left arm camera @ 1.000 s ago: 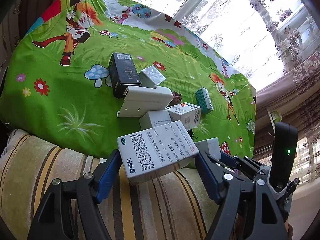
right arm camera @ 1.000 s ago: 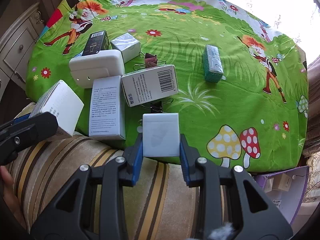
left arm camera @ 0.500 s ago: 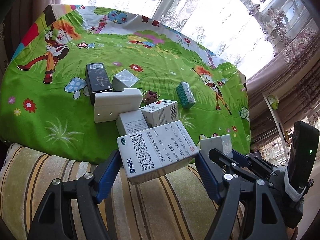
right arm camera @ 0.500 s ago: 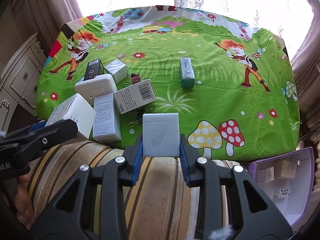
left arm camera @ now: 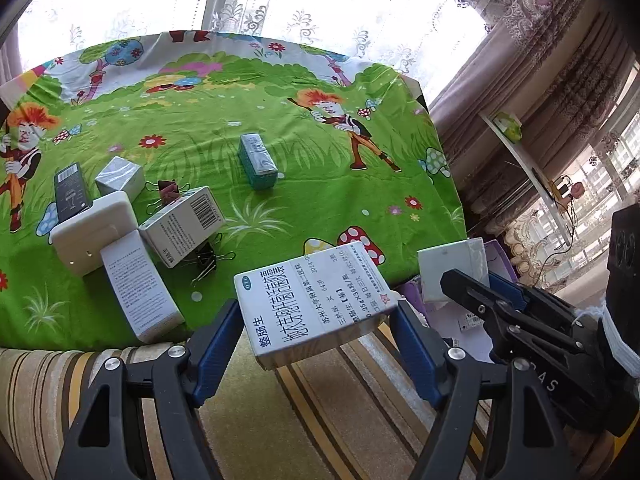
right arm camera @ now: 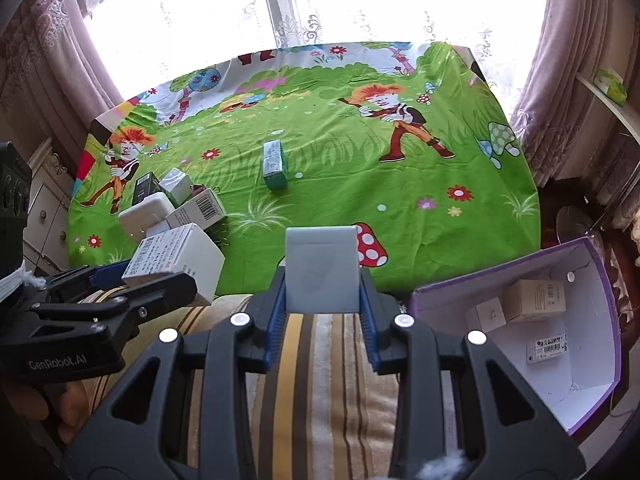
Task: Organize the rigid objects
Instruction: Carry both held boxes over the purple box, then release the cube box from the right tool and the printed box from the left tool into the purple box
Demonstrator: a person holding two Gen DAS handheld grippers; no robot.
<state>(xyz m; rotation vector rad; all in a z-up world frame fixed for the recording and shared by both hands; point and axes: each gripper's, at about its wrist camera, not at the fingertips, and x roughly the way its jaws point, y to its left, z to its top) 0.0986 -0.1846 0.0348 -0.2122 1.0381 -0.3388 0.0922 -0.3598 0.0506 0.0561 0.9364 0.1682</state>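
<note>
L gripper: fingers clamp white printed medicine carton, frame centre. R gripper: fingers pinch small pale-blue box, centre, both lifted off green cartoon tabletop, prob. for purple-rimmed bin, lower right.

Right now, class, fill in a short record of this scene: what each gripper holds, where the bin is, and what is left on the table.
left gripper: shut on medicine box, held off the table
right gripper: shut on small white box
bin: purple box, open, right of the table, three boxes inside
table: green cartoon cloth
left on table: teal box alone; cluster with black box, white boxes and binder clips
</note>
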